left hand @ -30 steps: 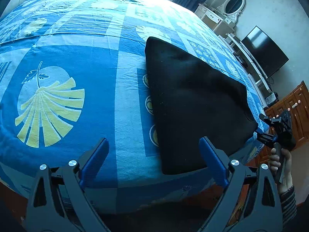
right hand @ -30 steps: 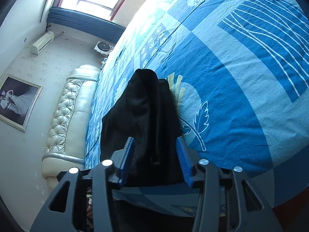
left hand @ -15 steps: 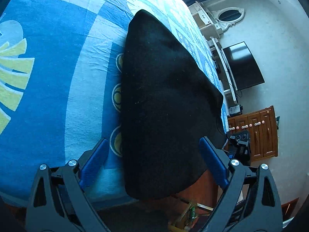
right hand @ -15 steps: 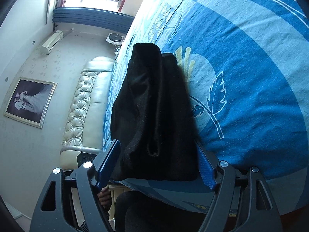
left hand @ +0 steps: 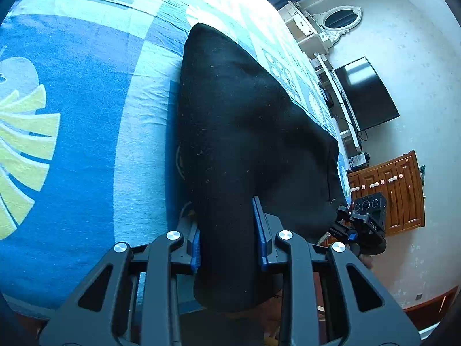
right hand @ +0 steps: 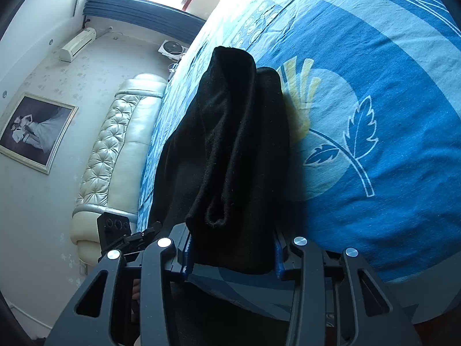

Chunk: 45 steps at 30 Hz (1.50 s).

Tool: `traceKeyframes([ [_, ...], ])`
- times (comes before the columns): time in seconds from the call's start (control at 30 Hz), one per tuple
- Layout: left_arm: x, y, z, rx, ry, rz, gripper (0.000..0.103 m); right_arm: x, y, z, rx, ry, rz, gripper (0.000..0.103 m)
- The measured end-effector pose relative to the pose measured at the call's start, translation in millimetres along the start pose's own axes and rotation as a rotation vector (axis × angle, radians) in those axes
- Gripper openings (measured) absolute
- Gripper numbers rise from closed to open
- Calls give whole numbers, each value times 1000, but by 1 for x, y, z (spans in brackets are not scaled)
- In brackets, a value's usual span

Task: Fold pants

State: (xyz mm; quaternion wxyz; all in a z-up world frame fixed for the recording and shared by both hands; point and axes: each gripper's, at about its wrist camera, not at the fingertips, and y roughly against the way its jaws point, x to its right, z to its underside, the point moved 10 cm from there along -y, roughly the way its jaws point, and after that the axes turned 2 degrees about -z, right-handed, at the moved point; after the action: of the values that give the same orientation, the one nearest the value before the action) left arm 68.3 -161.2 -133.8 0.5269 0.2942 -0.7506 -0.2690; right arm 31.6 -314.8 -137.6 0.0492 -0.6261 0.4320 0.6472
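Observation:
The black pants [left hand: 245, 132] lie folded on the blue patterned bed sheet [left hand: 86, 115], with the near end over the bed's edge. My left gripper [left hand: 227, 239] is shut on the near left corner of the pants. My right gripper [right hand: 232, 255] is shut on the other near corner [right hand: 230, 158], where the cloth bunches in thick folds. The right gripper also shows in the left wrist view [left hand: 363, 222] at the pants' right corner, and the left gripper in the right wrist view [right hand: 126, 235] at the lower left.
The sheet [right hand: 374, 115] covers the whole bed. A cream tufted headboard [right hand: 115, 150] and a framed picture [right hand: 34, 132] are on one side. A television [left hand: 366, 92], a white dresser [left hand: 317, 28] and a wooden cabinet [left hand: 389, 193] stand beyond the other.
Both grippers were open around the pants' near corners half a second ago. Both have now closed on the cloth, which bunches between the fingers.

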Motion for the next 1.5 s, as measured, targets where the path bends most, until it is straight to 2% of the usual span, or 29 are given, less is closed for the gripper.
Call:
traceKeyframes([
  [0.1, -12, 17, -3, 18, -3, -32, 28, -13, -19, 5, -31, 19, -13, 41],
  [0.33, -68, 70, -2, 70, 72, -70, 28, -50, -82, 24, -133, 64, -64, 41],
  [0.5, -95, 97, 1, 108, 98, -91, 28, -68, -114, 37, -173, 77, -83, 41],
  [0.63, -101, 100, 3, 112, 125, -72, 29, -68, -115, 40, -176, 78, -72, 41],
  [1.4, -107, 104, 0, 125, 111, -58, 32, -72, -114, 40, -143, 53, -85, 41],
  [1.47, -107, 108, 2, 138, 63, -76, 40, -72, -113, 40, -145, 55, -86, 44],
  [1.5, -105, 111, 2, 144, 40, -79, 41, -73, -111, 39, -148, 66, -77, 46],
])
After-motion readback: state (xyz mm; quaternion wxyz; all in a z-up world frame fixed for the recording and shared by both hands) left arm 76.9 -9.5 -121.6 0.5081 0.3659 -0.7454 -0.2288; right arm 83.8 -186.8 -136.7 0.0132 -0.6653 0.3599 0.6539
